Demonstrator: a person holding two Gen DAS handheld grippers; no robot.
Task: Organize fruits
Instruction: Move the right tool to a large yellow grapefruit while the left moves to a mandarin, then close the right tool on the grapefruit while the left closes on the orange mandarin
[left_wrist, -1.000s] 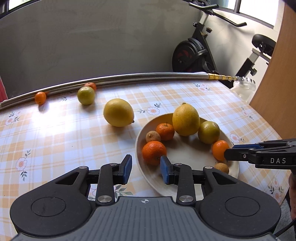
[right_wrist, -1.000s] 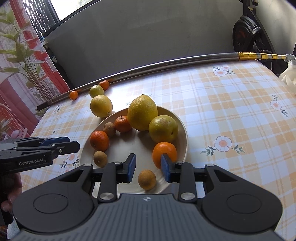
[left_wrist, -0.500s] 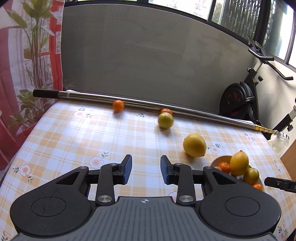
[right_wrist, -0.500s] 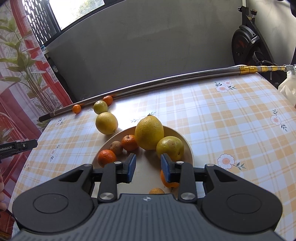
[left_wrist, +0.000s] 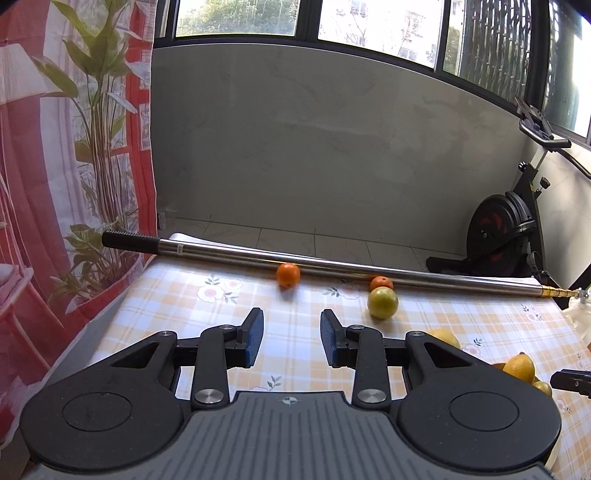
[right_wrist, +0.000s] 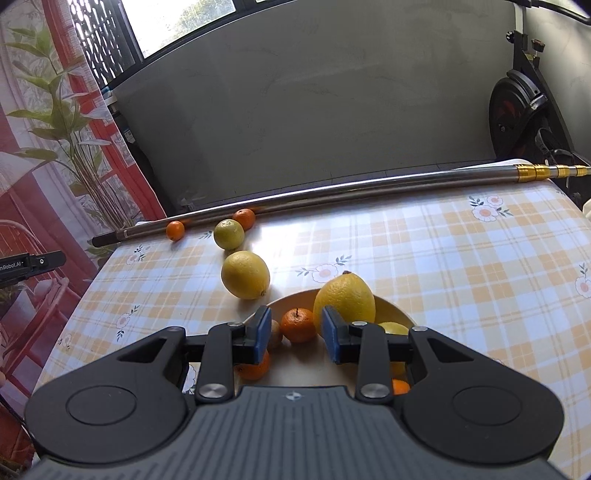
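A: Table (right_wrist: 424, 258) edges? Room to move?

B: Steel pole (right_wrist: 332, 190) lies along the far edge; 2 small oranges (left_wrist: 288, 275) rest vs it, a green-yellow citrus (left_wrist: 382, 302) just beside 1. Wide bare cloth on the right.

A: Fruit?

B: Loose lemon (right_wrist: 245, 274) near the plate (right_wrist: 391, 308). Plate holds a big lemon (right_wrist: 343, 295), a tangerine (right_wrist: 298, 325), more.

A: Grippers?

B: Left gripper (left_wrist: 291, 341) is above bare cloth, jaws narrow, nothing btwn. Right gripper (right_wrist: 295, 334) is over the plate, same narrow gap, nothing clamped.

A: Hidden?

B: Plate's near half + several fruit sit behind the right gripper; in the left view the plate is cut off.
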